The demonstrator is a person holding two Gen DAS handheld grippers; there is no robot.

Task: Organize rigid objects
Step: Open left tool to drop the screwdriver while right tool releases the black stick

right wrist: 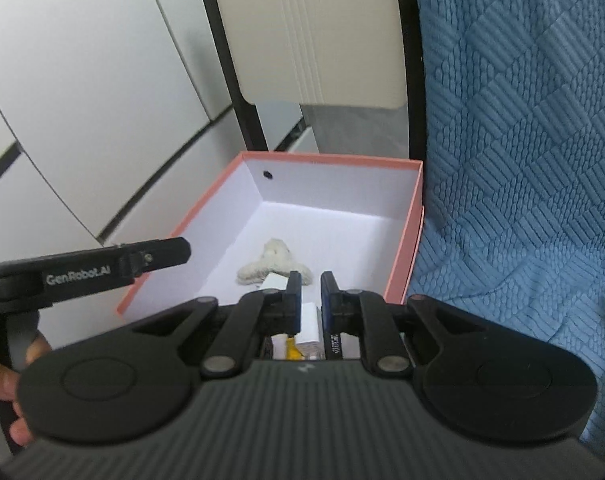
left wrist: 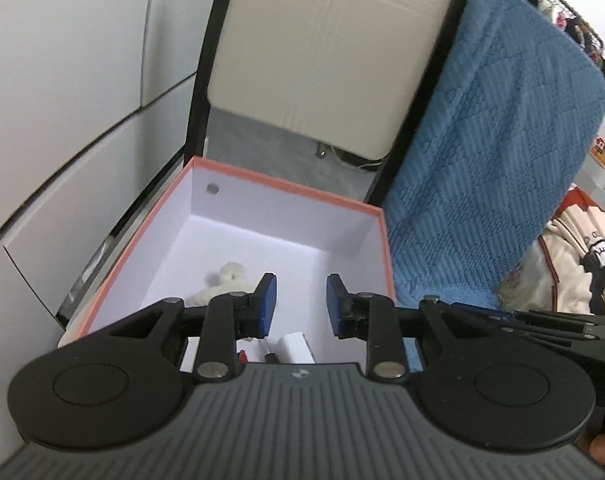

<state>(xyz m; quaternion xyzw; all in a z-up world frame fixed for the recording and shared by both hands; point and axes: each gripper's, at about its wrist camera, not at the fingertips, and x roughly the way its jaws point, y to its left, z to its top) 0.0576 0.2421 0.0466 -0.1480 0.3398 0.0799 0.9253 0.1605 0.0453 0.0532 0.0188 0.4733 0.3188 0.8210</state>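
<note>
A pink-rimmed white box (left wrist: pixel 286 190) (right wrist: pixel 330 159) stands open below both grippers. Inside lie a cream plush toy (left wrist: pixel 226 280) (right wrist: pixel 272 266), a white block (left wrist: pixel 296 346) (right wrist: pixel 308 326) and small items near its front wall, partly hidden. My left gripper (left wrist: pixel 301 304) is open and empty above the box's near part. My right gripper (right wrist: pixel 311 300) hangs over the box's near end with its jaws a narrow gap apart and nothing between them. The left gripper's side (right wrist: pixel 102 270) shows at the left of the right wrist view.
A blue quilted blanket (left wrist: pixel 490 152) (right wrist: pixel 522 160) lies right of the box. A cream chair back (left wrist: pixel 330 48) with a black frame stands behind it. White cabinet panels (left wrist: pixel 62 100) are on the left. Clothes (left wrist: pixel 574 264) are piled at far right.
</note>
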